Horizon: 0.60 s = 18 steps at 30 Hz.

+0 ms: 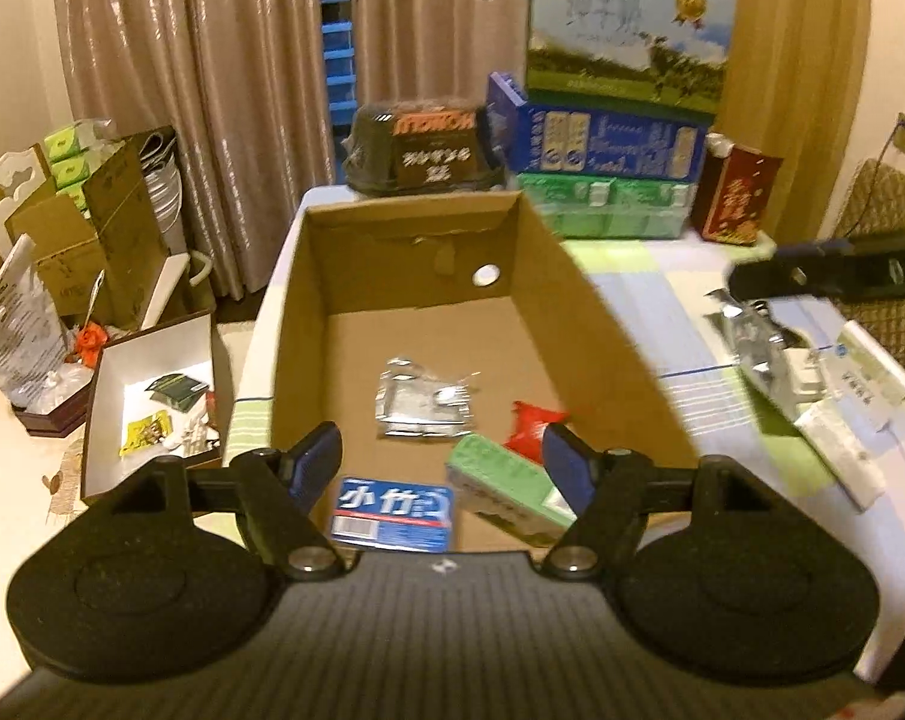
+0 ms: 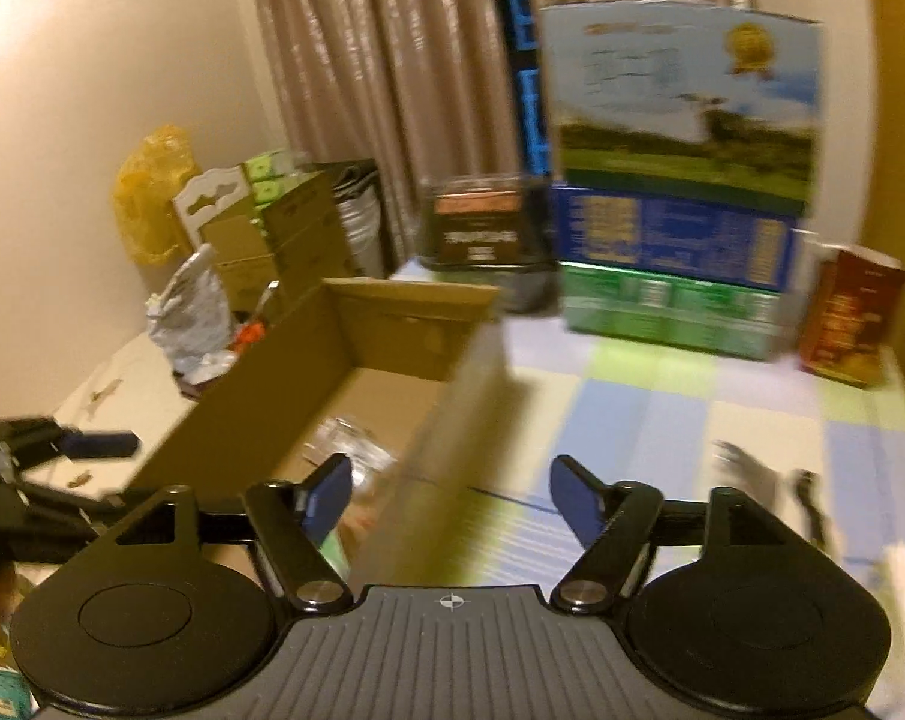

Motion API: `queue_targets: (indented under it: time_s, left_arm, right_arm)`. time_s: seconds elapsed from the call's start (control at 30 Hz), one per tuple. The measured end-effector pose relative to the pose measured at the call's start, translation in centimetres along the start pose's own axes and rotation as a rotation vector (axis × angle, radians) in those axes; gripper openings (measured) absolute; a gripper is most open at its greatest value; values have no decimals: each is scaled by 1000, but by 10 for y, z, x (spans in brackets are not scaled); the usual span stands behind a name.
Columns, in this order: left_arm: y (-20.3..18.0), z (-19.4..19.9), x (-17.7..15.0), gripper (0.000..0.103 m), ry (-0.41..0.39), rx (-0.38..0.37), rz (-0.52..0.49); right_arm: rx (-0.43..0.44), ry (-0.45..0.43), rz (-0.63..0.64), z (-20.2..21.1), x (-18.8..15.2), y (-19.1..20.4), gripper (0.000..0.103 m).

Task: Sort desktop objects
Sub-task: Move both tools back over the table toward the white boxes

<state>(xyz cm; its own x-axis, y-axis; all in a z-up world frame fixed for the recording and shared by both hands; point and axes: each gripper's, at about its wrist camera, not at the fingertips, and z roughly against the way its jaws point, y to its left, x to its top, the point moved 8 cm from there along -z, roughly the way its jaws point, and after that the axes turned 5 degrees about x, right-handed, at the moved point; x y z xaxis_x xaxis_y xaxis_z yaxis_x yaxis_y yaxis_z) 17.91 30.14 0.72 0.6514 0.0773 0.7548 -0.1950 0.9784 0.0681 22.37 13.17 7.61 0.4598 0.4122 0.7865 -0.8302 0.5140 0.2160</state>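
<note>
My left gripper [image 1: 443, 462] hangs open over the near end of an open cardboard box [image 1: 578, 276]; nothing is between its blue pads. Inside the box lie a silver foil packet [image 1: 425, 405], a red packet [image 1: 533, 426], a green carton [image 1: 506, 492] and a blue packet [image 1: 392, 510]. My right gripper [image 2: 452, 498] is open and empty, straddling the box's right wall [image 2: 452, 420] above the checked tablecloth [image 2: 662, 420]. Right of the box, on the cloth, lie another foil packet [image 1: 752, 342] and white cartons [image 1: 860, 378]. The right wrist view is blurred.
Stacked cartons [image 1: 620, 138] line the table's far edge, with a dark package [image 1: 416, 150] on their left and a red box [image 1: 734, 198] on their right. Beyond the table's left edge are a white open box [image 1: 152, 396], cardboard boxes [image 1: 92, 228] and bags. Curtains hang behind.
</note>
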Motion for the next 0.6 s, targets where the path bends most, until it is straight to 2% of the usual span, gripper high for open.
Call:
queue_targets:
  time_s: [0.07,0.2,0.37,0.47,0.6]
  left_arm:
    - [-14,11,1,79,-16,-24,1]
    - [-47,32,4,87,-48,-74,-28]
    - [-96,49,7,97,-69,-134,-53]
    - [-128,53,5,102,-66,-166,-61]
    - [-166,52,-2,102,-45,-207,-72]
  right_arm:
    - [-35,-1,-4,22,-12,-17,77]
    - [-120,17,-5,66,-42,-54,81]
    - [-211,12,-60,117,-78,-101,97]
    - [-255,20,-81,140,-96,-124,101]
    - [-304,29,-84,167,-120,-147,101]
